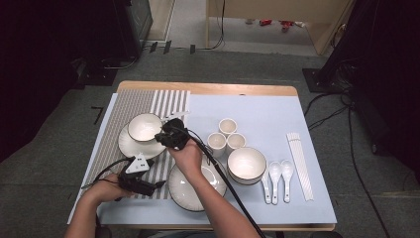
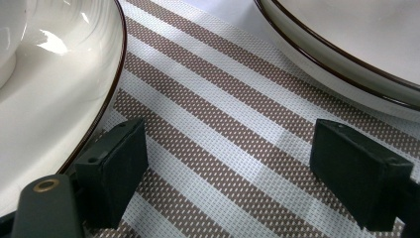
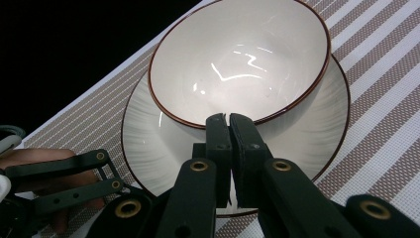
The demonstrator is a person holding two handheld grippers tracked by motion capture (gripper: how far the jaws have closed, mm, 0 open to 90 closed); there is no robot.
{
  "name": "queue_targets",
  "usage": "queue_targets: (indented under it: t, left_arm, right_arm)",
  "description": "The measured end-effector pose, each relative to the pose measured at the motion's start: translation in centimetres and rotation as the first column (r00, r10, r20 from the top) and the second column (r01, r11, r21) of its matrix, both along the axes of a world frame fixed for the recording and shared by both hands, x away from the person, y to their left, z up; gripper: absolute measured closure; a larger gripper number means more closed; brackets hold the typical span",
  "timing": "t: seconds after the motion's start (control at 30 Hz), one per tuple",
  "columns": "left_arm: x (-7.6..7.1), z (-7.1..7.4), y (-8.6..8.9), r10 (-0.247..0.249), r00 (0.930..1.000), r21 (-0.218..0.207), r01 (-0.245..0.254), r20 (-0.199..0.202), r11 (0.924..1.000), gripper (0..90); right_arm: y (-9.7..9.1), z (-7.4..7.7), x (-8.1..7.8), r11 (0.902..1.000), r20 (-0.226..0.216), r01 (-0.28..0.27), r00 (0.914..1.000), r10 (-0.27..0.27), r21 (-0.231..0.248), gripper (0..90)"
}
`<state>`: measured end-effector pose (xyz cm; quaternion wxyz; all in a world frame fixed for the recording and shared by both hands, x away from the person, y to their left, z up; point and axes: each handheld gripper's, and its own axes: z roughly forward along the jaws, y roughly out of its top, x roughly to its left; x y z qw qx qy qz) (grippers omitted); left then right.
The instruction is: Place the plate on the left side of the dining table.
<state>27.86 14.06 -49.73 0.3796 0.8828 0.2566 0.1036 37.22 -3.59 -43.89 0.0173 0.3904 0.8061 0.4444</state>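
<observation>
A white bowl [image 1: 144, 127] [image 3: 237, 59] with a dark rim sits on a white plate [image 1: 130, 147] [image 3: 148, 144] on the striped placemat [image 1: 111, 136] [image 3: 381, 124]. My right gripper [image 1: 159, 136] [image 3: 229, 119] is shut, its tips right at the bowl's near rim; I cannot tell whether they pinch it. My left gripper [image 1: 159, 184] [image 2: 228, 173] hangs open just above the placemat [image 2: 223, 114], nothing between its jaws. It lies between that plate [image 2: 49, 99] and a second plate [image 1: 185, 193] [image 2: 356, 44]. The left hand and its gripper [image 3: 64, 178] appear low in the right gripper view.
On the pale blue mat [image 1: 267, 114] stand three small cups [image 1: 227, 135], another bowl [image 1: 246, 164], two white spoons [image 1: 281, 173] and a pack of chopsticks [image 1: 300, 166]. The table's front edge [image 1: 218, 227] is close to the second plate.
</observation>
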Motion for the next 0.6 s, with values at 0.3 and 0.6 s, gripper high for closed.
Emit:
queue_targets:
  t: [0.3,0.6]
  left_arm:
    - [0.0,-0.01,0.0,0.0,1.0,-0.001,0.0,0.0,1.0,15.2]
    - [0.0,0.0,0.0,0.0,1.0,-0.001,0.0,0.0,1.0,15.2]
  right_arm:
    - [-0.4,-0.01,0.35,0.9995,0.002,0.028,0.9996,-0.028,-0.017,86.1]
    - [-0.56,0.01,0.52,0.9992,0.001,0.04,0.9992,-0.04,-0.01,85.7]
